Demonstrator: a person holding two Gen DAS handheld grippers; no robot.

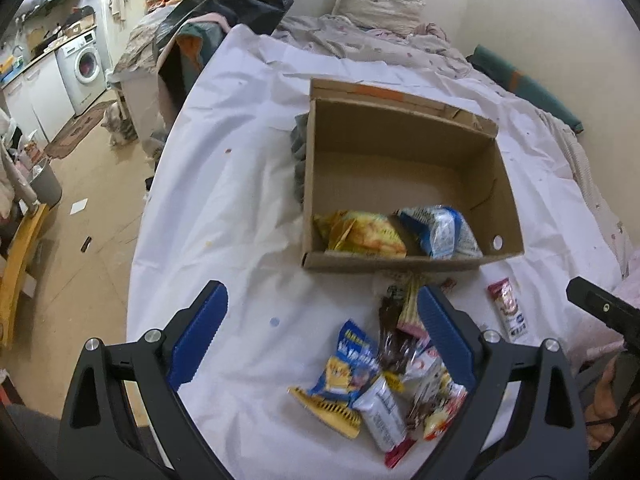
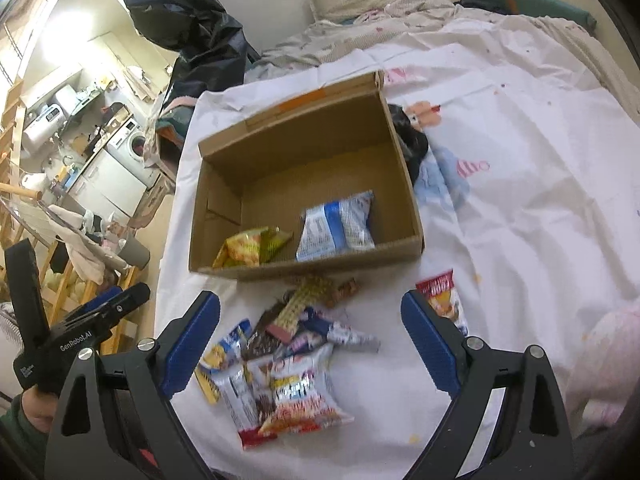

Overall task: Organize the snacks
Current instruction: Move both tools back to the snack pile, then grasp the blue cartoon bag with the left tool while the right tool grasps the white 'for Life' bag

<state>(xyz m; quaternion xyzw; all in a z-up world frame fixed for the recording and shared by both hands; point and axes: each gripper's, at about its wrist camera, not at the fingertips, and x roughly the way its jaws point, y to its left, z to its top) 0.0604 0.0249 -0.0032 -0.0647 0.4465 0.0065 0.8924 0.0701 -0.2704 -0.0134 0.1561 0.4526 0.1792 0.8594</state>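
An open cardboard box sits on a white sheet. Inside it lie a yellow snack bag and a blue-and-white bag. A pile of snack packets lies in front of the box. A single red-and-white packet lies apart to the right. My left gripper is open and empty above the pile's left side. My right gripper is open and empty above the pile.
The sheet covers a bed with crumpled bedding and a pillow at the far end. A dark item lies beside the box. To the left are the floor, a washing machine and a wooden rack.
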